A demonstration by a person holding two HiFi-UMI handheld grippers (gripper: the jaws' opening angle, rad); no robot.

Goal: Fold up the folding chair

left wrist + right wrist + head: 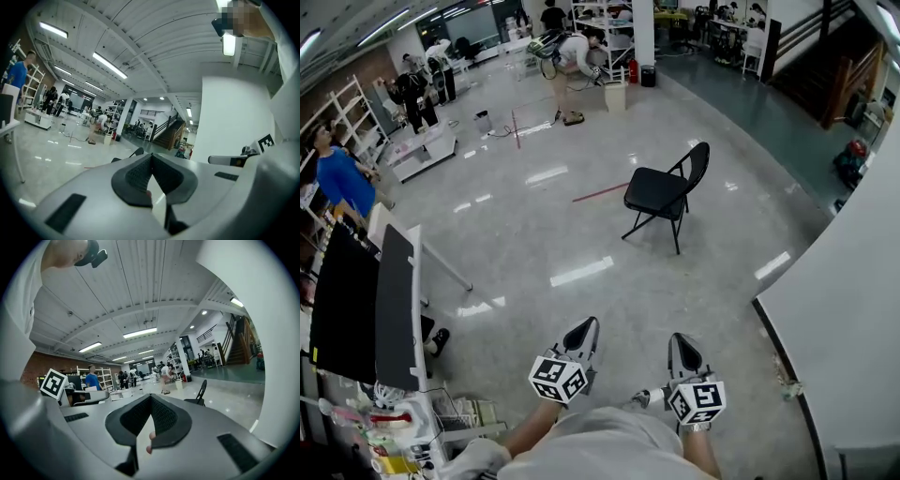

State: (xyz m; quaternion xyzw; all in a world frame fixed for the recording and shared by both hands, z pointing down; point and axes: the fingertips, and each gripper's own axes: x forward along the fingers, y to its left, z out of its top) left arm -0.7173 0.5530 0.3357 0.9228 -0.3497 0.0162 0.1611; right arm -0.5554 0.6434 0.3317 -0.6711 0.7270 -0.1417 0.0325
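Chair first: the folding chair (664, 195) stands fully open on the pale floor (581, 244), seat level and legs spread. It is out toward the far right edge of the floor, where darker flooring begins, and a red strip (600, 192) lies on the floor just beside it. In the head view its backrest rises on the right side of the seat, and nothing rests on the seat. Both tools are well apart from it, held low in front of the person. The left gripper (581, 333) has its jaws pressed together on nothing, and the right gripper (685, 354) is likewise closed and empty; each gripper view shows the dark pads meeting with only floor beyond. The step in hand looks like the approach, so none of the folding is done yet. To do it well, I would come up to the chair from the seat's open front, spread both claws before arriving, and take the top of the backrest with one. The other should hook the seat's front edge and tip it up toward the back. Gripping the bare metal frame risks slipping, and the chair may skate on this glossy floor, so steadying the backrest first seems wise.
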